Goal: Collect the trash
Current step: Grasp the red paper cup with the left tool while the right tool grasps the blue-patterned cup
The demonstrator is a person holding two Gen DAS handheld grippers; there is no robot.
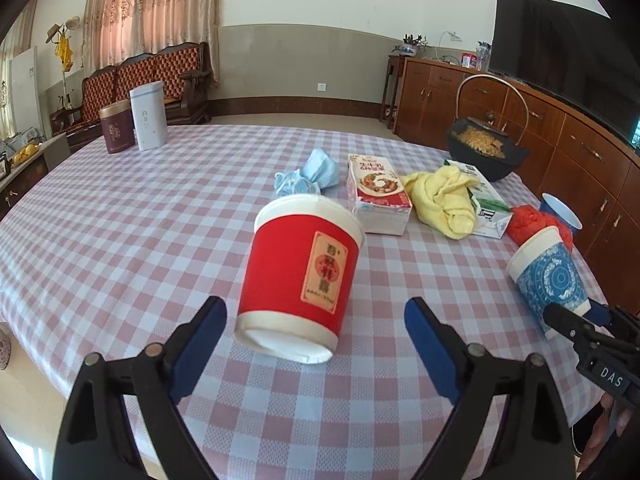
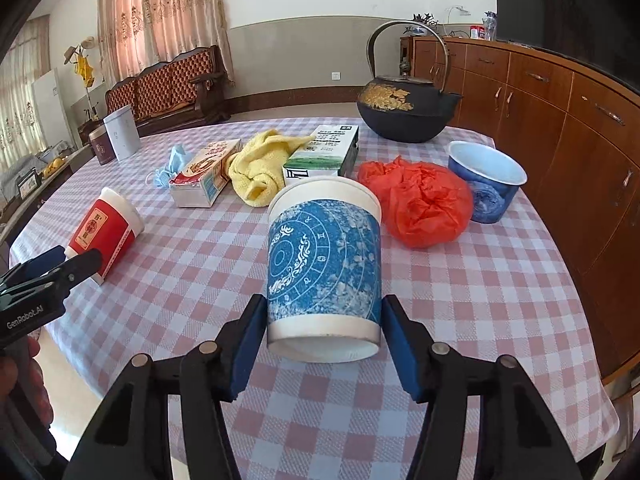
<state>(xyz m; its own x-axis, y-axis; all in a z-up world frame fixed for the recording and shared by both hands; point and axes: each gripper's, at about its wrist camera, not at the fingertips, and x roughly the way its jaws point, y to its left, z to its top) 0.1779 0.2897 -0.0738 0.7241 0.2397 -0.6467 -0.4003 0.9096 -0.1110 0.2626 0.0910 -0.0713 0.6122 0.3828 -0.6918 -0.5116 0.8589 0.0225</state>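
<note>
A red paper cup (image 1: 300, 276) stands on the checked tablecloth (image 1: 120, 240), tilted toward me; it also shows in the right wrist view (image 2: 102, 232). My left gripper (image 1: 316, 332) is open, its pads wide apart on either side of the cup's base, not touching. A blue patterned paper cup (image 2: 324, 276) stands between the pads of my right gripper (image 2: 324, 336), which press its lower sides. That cup also shows in the left wrist view (image 1: 548, 276). Behind lie a crumpled red plastic bag (image 2: 416, 204), blue face masks (image 1: 308, 176), a red-white carton (image 1: 378, 196) and a green-white carton (image 2: 324, 152).
A yellow cloth (image 2: 260, 164) lies between the cartons. A blue bowl (image 2: 486, 180) and a black iron teapot (image 2: 404, 108) stand at the far right. Two tea tins (image 1: 134, 120) stand at the far left. A wooden cabinet (image 2: 560, 120) runs along the right.
</note>
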